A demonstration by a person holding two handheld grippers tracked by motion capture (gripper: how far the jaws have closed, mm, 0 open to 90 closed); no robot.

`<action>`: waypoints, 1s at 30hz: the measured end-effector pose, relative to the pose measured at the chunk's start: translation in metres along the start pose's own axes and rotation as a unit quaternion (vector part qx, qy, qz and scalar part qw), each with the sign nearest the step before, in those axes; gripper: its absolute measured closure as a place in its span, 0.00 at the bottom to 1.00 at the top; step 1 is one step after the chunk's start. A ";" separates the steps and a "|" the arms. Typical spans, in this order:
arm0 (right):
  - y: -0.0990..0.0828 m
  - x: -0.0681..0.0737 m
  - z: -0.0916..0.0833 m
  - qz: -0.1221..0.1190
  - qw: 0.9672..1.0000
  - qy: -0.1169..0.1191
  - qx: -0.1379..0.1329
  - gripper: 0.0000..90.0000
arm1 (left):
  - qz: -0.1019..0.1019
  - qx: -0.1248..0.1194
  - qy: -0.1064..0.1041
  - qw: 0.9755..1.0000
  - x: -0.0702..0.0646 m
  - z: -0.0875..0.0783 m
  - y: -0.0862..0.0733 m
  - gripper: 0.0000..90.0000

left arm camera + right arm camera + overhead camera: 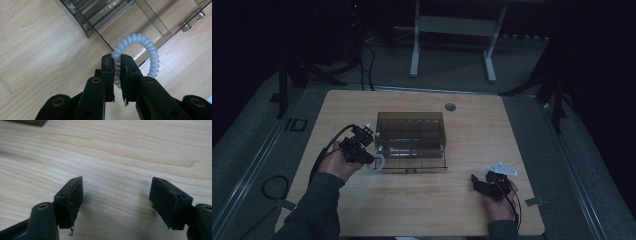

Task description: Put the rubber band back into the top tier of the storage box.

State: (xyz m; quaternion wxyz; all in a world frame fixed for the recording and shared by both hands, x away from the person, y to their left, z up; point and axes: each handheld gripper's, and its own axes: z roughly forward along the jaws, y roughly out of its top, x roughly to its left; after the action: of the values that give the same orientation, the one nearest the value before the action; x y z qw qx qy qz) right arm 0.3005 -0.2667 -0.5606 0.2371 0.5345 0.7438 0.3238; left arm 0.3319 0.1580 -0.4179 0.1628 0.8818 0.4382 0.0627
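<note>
The left gripper (117,65) has its jaws clamped on a white spiral plastic hair tie (140,50), whose loop arches beyond the jaw tips toward the smoky transparent acrylic organiser box (411,134). In the high view the tie hangs at the box's front left corner, above the light wooden worktop (427,205). The right gripper (117,202) rests well apart (jaws spread wide, nothing between them), so the left hand is nearer; its own view resolves the clamping

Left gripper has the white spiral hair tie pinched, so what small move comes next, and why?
Probably carry it forward over the smoky clear plastic organiser box and lower it in: the left gripper is shut on the white coiled hair tie at the box's open front tray, while the right gripper rests open.
</note>
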 end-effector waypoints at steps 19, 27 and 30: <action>0.000 0.000 0.000 -0.002 1.000 0.001 -0.001 0.30 | 0.008 -0.005 -0.004 1.000 -0.007 0.002 0.008 0.91; 0.000 0.000 0.000 -0.002 1.000 0.001 -0.001 0.30 | 0.013 -0.007 -0.006 1.000 -0.011 0.003 0.012 0.91; 0.000 0.000 0.000 -0.002 1.000 0.002 -0.001 0.30 | 0.013 -0.008 -0.006 1.000 -0.011 0.003 0.014 0.91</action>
State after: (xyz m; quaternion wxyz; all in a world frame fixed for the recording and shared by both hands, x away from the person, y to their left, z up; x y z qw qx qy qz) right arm 0.3006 -0.2666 -0.5606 0.2371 0.5318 0.7453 0.3248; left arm 0.3366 0.1407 -0.4160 0.1712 0.8867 0.4249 0.0629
